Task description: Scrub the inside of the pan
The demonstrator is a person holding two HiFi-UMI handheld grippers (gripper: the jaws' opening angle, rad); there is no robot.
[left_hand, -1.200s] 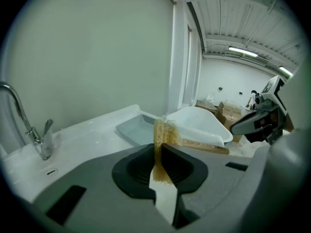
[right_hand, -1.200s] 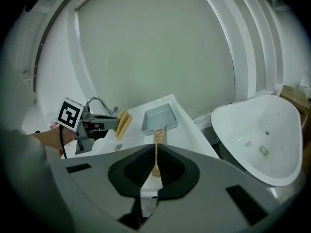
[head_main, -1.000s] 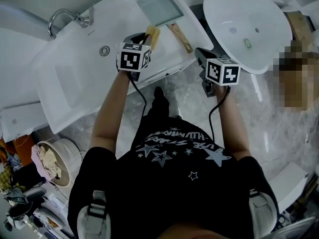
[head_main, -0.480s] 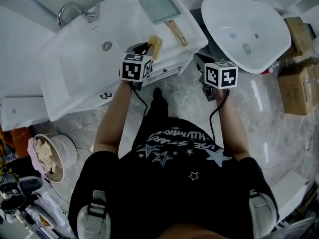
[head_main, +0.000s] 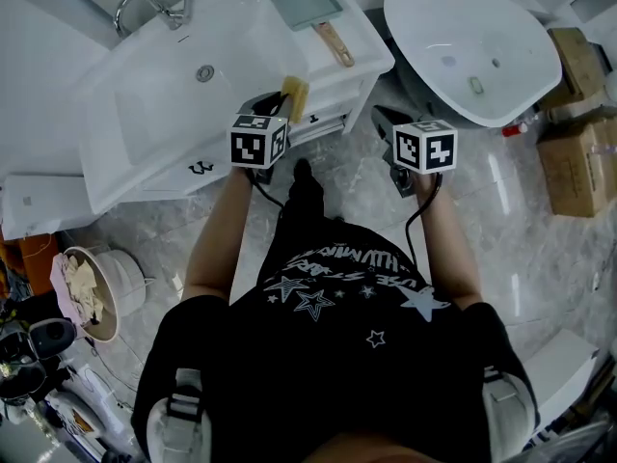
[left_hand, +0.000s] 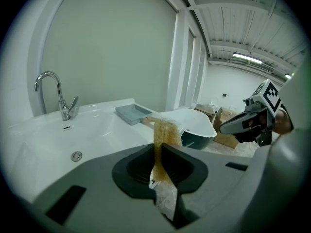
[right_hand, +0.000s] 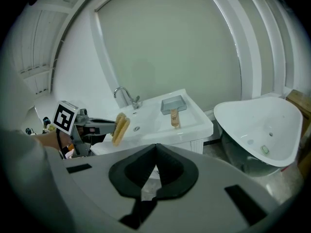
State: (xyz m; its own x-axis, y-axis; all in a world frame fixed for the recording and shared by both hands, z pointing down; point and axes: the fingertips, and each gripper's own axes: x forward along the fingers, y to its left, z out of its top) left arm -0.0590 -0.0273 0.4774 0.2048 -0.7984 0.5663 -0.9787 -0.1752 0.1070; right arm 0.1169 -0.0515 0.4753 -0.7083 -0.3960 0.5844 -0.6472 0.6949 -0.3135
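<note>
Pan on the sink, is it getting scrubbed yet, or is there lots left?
Not yet. Done: the left gripper is shut on the yellow scrub pad. In hand: that pad is held up, apart from the pan. Left: the pan sits on the counter with nothing touching it, so all the scrubbing remains. The right gripper is shut and empty.

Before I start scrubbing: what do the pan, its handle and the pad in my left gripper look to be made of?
The pan looks like grey metal with a dull, possibly coated finish: thin square walls and no shine. Its handle seems to be wood, tan and matte. The pad looks like coarse yellowish fibre, either loofah or plastic mesh, and its edge is fuzzy and loose.
</note>
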